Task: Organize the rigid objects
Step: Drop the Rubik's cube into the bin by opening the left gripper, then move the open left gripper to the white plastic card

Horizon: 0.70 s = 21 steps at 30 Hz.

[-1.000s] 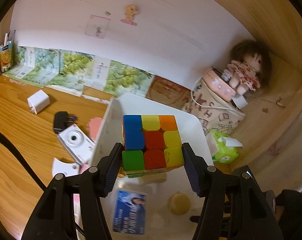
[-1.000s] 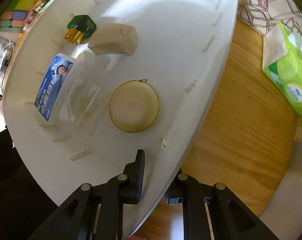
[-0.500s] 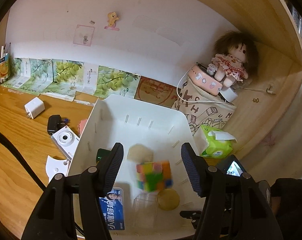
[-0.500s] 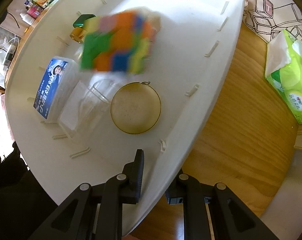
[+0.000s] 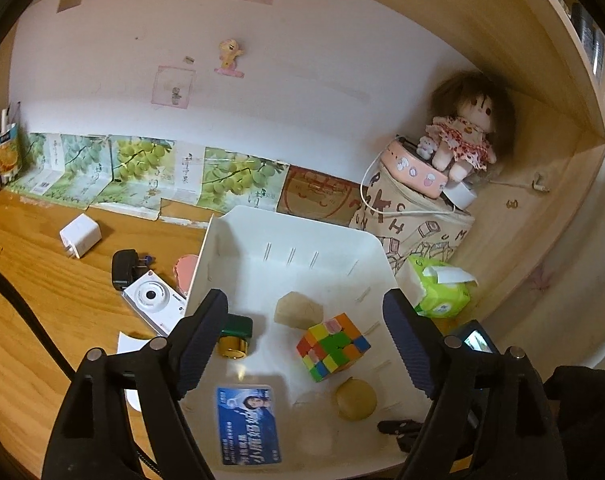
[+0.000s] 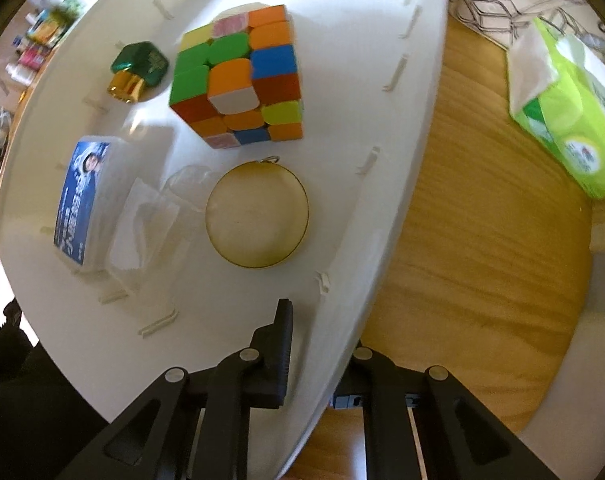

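A multicoloured puzzle cube [image 5: 332, 346] lies inside the white bin [image 5: 290, 224], tilted on the bin floor; it also shows in the right wrist view [image 6: 238, 80]. My left gripper [image 5: 304, 340] is open and empty, held above the bin. My right gripper [image 6: 322, 340] is shut on the bin's near rim [image 6: 382, 240], one finger inside and one outside. Also in the bin are a blue card box [image 5: 248, 426], a round tan case [image 6: 257, 214], a green and gold bottle [image 6: 138, 70], a beige lump [image 5: 298, 312] and a clear plastic piece [image 6: 146, 216].
On the wooden desk left of the bin lie a white camera [image 5: 152, 304], a black plug [image 5: 124, 268], a white charger [image 5: 80, 236] and a pink item [image 5: 184, 276]. A green tissue pack [image 5: 442, 292] sits right of the bin. A doll [image 5: 462, 136] sits on a bag behind.
My left gripper opened and let go of the cube. The cube fell into the bin and came to rest there. The left gripper rose. The right gripper kept its hold on the rim.
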{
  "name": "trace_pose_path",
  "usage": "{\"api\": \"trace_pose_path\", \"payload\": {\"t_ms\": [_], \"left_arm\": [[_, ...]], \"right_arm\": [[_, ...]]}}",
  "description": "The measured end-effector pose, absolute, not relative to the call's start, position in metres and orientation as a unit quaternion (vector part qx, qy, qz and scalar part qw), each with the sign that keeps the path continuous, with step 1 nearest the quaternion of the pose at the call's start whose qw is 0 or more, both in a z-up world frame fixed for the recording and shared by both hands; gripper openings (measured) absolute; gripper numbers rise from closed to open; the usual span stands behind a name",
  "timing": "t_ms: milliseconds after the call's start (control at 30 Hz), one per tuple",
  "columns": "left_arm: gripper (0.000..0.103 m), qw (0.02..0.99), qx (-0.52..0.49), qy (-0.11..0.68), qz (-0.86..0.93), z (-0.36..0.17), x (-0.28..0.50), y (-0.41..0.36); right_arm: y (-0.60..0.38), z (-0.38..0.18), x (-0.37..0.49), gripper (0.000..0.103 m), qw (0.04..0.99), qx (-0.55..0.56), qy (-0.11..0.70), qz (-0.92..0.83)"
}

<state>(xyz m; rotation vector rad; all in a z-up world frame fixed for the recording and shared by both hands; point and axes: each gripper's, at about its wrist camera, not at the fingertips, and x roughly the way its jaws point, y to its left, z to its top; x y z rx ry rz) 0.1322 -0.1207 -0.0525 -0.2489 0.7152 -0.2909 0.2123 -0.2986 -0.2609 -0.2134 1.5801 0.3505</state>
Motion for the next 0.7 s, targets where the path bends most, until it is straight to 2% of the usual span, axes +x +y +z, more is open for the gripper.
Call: {"api": "trace_pose_path", "payload": {"t_ms": [700], "left_arm": [[0.083, 0.910, -0.052, 0.380, -0.156, -0.055, 0.150, -0.045]], "right_arm": [[-0.323, -0.248, 0.222, 0.013, 0.706, 0.010, 0.708, 0.026]]}}
